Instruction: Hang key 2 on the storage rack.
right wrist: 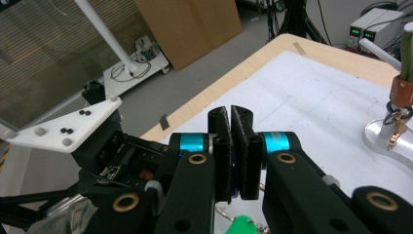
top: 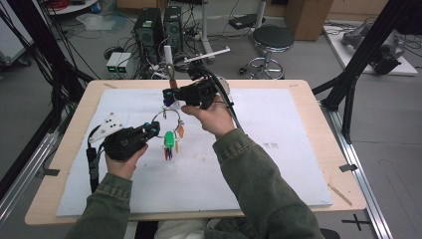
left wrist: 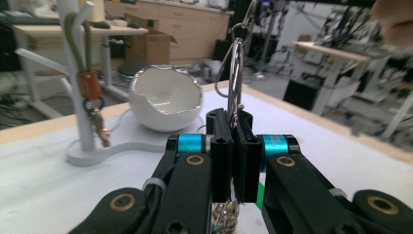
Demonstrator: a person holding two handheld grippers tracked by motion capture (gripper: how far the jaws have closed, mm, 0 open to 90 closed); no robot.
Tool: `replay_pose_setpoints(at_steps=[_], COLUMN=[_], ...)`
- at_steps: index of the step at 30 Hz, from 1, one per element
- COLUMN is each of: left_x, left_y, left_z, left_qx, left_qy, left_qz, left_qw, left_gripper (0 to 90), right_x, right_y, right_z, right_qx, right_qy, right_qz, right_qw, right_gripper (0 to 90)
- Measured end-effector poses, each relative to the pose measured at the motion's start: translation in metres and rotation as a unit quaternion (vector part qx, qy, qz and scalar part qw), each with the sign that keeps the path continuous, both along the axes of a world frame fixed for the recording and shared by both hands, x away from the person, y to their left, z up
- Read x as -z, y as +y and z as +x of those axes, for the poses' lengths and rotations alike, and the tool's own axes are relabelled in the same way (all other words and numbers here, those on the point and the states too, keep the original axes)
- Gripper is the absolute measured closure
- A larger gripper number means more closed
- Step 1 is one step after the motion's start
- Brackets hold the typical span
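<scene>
A thin metal key ring (top: 166,113) hangs over the white mat between my two grippers. A green tag (top: 170,138), an orange tag (top: 181,130) and small keys dangle from it. My left gripper (top: 155,128) is shut on the ring's wire; in the left gripper view the ring (left wrist: 235,68) rises out of the shut left gripper (left wrist: 233,126). Above and behind, my right gripper (top: 169,95) is shut on a purple tag (top: 168,99) at the ring's top. In the right gripper view a sliver of the purple tag (right wrist: 237,170) sits between the pads of the right gripper (right wrist: 230,122), and the green tag (right wrist: 243,226) shows below.
A white branched stand (left wrist: 78,73) at the table's far side carries an orange fob (left wrist: 89,85) with keys. A white eggshell-shaped bowl (left wrist: 165,100) sits beside it. The white mat (top: 278,149) covers most of the wooden table (top: 318,114). Computers, a stool and cables lie beyond.
</scene>
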State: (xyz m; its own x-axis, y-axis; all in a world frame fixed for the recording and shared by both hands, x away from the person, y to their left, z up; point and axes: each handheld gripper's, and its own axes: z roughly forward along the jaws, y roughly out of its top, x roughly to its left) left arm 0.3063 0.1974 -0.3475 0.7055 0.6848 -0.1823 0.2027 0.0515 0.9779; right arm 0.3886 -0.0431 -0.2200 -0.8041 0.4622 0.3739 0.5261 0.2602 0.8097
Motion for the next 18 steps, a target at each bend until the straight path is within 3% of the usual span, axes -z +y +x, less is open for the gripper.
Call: replay_pose_setpoints(at_steps=[4,10,13,16,18], left_x=[-0.001,-0.002,-0.004,-0.006,-0.007], left_y=[-0.002,-0.003,-0.003,-0.004,-0.005], left_z=[-0.001,-0.002,-0.003,-0.004,-0.005], left_qx=[0.006,0.013,0.012,0.008,0.01], left_qy=[-0.003,-0.009,0.0,0.0,0.003], left_qz=[-0.001,-0.002,-0.012,-0.016,-0.016], left_qw=[1.0,0.9999,0.9999,0.9998,0.9998], left_gripper=[86.9,87.0,87.0,87.0,87.0], right_x=[0.0,0.009,0.015,0.021,0.026], right_y=[-0.001,-0.009,-0.016,-0.022,-0.026], right_z=[-0.001,0.002,0.003,0.003,0.003], right_qx=[0.001,0.021,0.029,0.031,0.039], right_qy=[-0.007,0.0,0.005,-0.017,-0.028], right_qz=[0.002,0.01,0.021,0.025,0.013], right_qw=[1.0,0.9997,0.9993,0.9991,0.9988], right_gripper=[86.3,71.3,57.0,35.6,23.1])
